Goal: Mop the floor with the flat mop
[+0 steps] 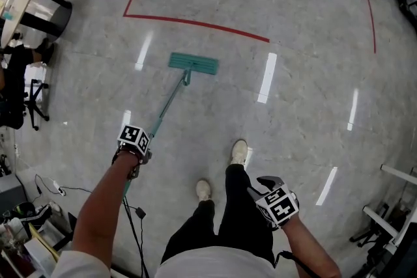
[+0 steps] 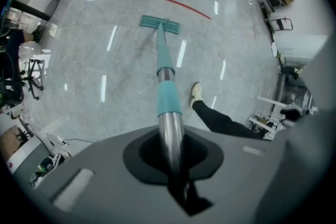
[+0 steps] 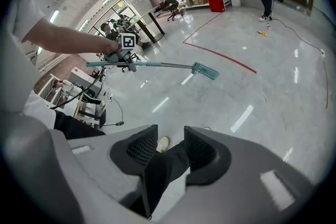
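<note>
The flat mop has a teal head [image 1: 193, 63] lying flat on the grey marble floor, just short of the red tape line. Its teal and metal handle [image 1: 171, 101] slopes back to my left gripper [image 1: 133, 140], which is shut on the handle's upper end. In the left gripper view the handle [image 2: 167, 97] runs out from between the jaws of the left gripper [image 2: 170, 157] to the mop head [image 2: 159, 23]. My right gripper [image 1: 277, 202] hangs low by the person's right leg, open and holding nothing. In its own view the right gripper [image 3: 170, 147] has only the dark trouser leg behind it, with the mop head [image 3: 205, 70] far off.
Red tape [image 1: 195, 23] marks a rectangle on the floor ahead. A desk with black legs [image 1: 39, 6] and chairs stand at the left. Cables [image 1: 65, 191] lie on the floor at lower left. White equipment frames [image 1: 391, 218] stand at lower right. The person's shoes [image 1: 239, 152] are behind the mop.
</note>
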